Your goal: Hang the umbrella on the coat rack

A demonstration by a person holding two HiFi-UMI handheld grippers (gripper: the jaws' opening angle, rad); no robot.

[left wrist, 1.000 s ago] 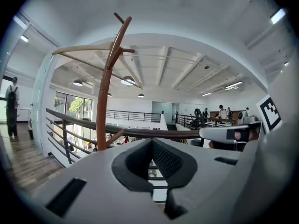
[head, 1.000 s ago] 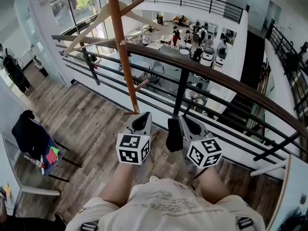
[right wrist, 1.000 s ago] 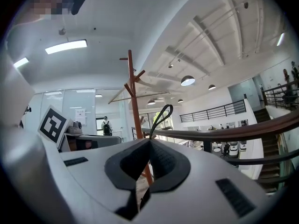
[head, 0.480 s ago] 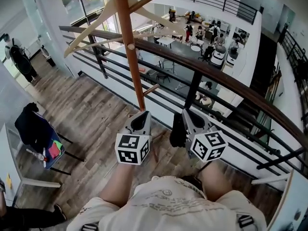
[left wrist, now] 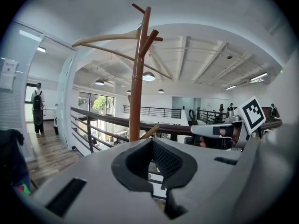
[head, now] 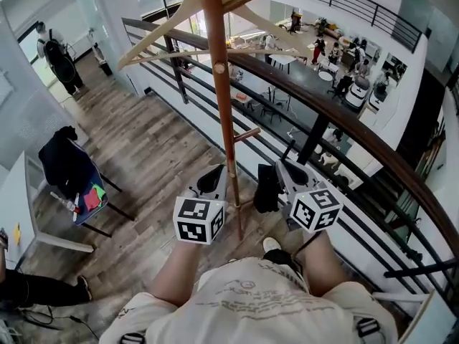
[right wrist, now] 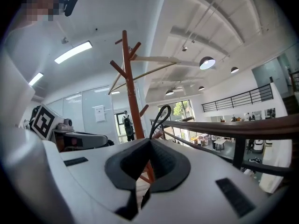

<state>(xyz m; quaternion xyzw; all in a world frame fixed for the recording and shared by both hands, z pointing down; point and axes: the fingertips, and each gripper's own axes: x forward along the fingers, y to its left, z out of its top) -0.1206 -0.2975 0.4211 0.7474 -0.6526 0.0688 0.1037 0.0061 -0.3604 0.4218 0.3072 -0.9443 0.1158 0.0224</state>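
The coat rack (head: 222,99) is a brown wooden pole with angled pegs; a wooden hanger (head: 165,24) sits near its top. It rises just beyond and between my two grippers. My right gripper (head: 283,172) is shut on a folded black umbrella (head: 267,188), which hangs at its left side, close to the pole. In the right gripper view the umbrella's black strap loop (right wrist: 159,118) sticks up from the shut jaws (right wrist: 149,141), with the pole (right wrist: 131,92) behind it. My left gripper (head: 211,180) is shut and holds nothing; the pole (left wrist: 136,87) stands straight ahead of it.
A dark metal railing (head: 344,131) with a wooden top rail runs right behind the rack, over an open floor below. A low peg (head: 247,135) sticks out to the right. A chair with dark clothing (head: 68,167) stands at left. A person with a backpack (head: 57,56) is far left.
The rack has come nearer and shifted right in the head view, and its base now lies between the grippers. Both grippers keep their pose; the umbrella stays in the right one.
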